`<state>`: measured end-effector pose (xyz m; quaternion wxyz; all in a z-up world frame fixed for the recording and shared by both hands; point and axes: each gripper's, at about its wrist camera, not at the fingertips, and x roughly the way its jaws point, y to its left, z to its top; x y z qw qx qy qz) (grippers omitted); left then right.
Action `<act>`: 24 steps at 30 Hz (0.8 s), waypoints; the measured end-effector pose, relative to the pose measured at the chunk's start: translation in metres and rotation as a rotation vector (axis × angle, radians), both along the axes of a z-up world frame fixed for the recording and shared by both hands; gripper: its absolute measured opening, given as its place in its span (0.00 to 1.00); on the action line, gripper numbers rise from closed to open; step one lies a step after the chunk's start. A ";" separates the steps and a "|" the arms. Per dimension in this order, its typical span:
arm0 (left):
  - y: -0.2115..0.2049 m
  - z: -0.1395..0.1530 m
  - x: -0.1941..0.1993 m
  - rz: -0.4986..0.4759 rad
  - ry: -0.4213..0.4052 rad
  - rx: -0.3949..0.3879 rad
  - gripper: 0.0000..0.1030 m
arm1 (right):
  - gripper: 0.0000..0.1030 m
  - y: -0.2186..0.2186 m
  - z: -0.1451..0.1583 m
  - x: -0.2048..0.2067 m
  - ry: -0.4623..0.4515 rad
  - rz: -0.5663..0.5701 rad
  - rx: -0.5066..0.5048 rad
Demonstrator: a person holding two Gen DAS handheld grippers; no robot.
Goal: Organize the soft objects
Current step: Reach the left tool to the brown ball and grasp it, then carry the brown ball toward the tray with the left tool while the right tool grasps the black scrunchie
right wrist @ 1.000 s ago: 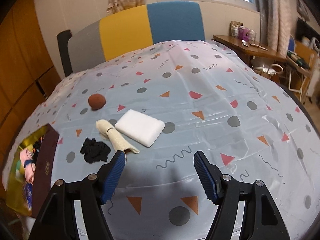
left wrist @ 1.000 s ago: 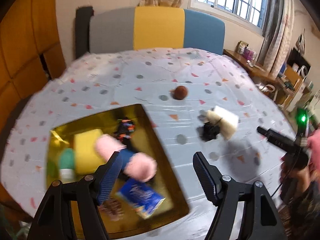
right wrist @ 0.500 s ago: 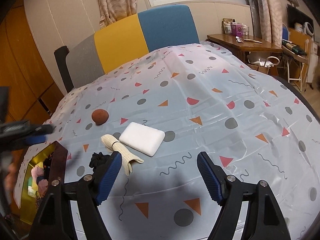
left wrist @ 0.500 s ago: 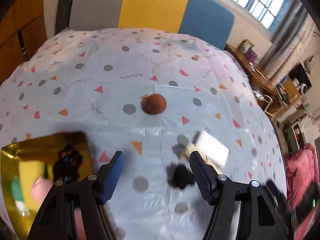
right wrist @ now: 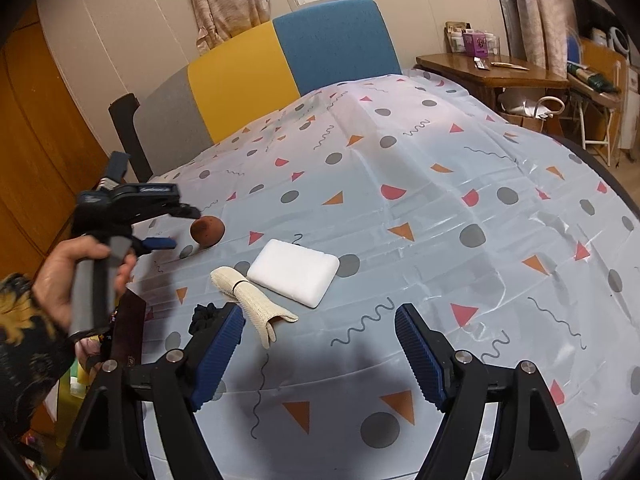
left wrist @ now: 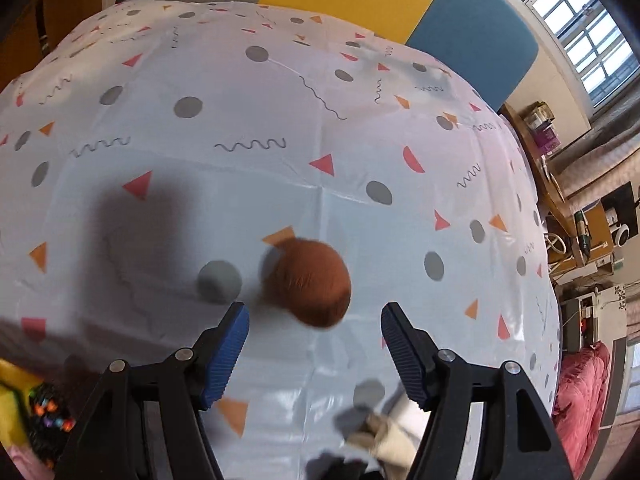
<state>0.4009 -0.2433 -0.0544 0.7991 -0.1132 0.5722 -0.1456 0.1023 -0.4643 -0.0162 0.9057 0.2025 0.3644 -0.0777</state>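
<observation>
Left wrist view: the left claw (left wrist: 314, 334) hangs low over the surface (left wrist: 240, 168), its blue ribbed fingers (left wrist: 226, 354) spread apart and holding nothing. A round, fuzzy brown ball (left wrist: 310, 282) lies on the surface just ahead of the fingertips, roughly centred on the gap between them and not touching either finger. Beneath the claw, at the lower edge, a cream knitted cloth roll (left wrist: 394, 444) and a dark item are partly visible but blurred. At the lower left corner a yellow-lined container (left wrist: 12, 384) shows, with a dark multicoloured object inside it that is too blurred to identify.

Right wrist view: the right claw (right wrist: 320, 344) is also spread wide and empty, raised above the near part of the surface (right wrist: 440, 208). Just beyond its left finger lies a black fabric scrunchie (right wrist: 206, 316), with the cream knitted cloth roll (right wrist: 248, 300) beside it. A white rectangular foam block (right wrist: 294, 272) lies just beside the roll, on its far side. Farther off to the left, the brown ball (right wrist: 207, 230) sits just in front of the left claw (right wrist: 182, 227), which a hand (right wrist: 76, 270) grips by the handle. Behind the surface stands a grey, yellow and blue padded backrest (right wrist: 280, 64).
</observation>
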 end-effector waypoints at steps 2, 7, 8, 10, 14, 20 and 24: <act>-0.009 -0.004 0.006 -0.019 -0.002 0.019 0.66 | 0.77 -0.001 0.000 0.000 0.003 -0.002 0.004; -0.027 -0.016 0.012 -0.049 -0.021 0.135 0.39 | 0.77 -0.002 0.000 0.000 0.004 -0.005 0.007; -0.027 -0.017 0.013 -0.056 -0.029 0.136 0.36 | 0.77 -0.002 0.000 0.000 0.001 -0.006 0.005; -0.025 -0.015 0.009 -0.067 -0.049 0.145 0.33 | 0.77 -0.002 0.000 -0.001 0.000 -0.008 -0.002; -0.013 -0.006 -0.009 -0.062 -0.084 0.138 0.32 | 0.77 -0.003 0.000 -0.001 0.001 -0.015 0.001; 0.000 0.020 -0.053 -0.096 -0.140 0.125 0.32 | 0.77 -0.003 -0.003 0.000 0.020 -0.018 -0.011; 0.006 0.043 -0.089 -0.130 -0.183 0.109 0.32 | 0.77 0.000 -0.006 0.001 0.035 -0.012 -0.024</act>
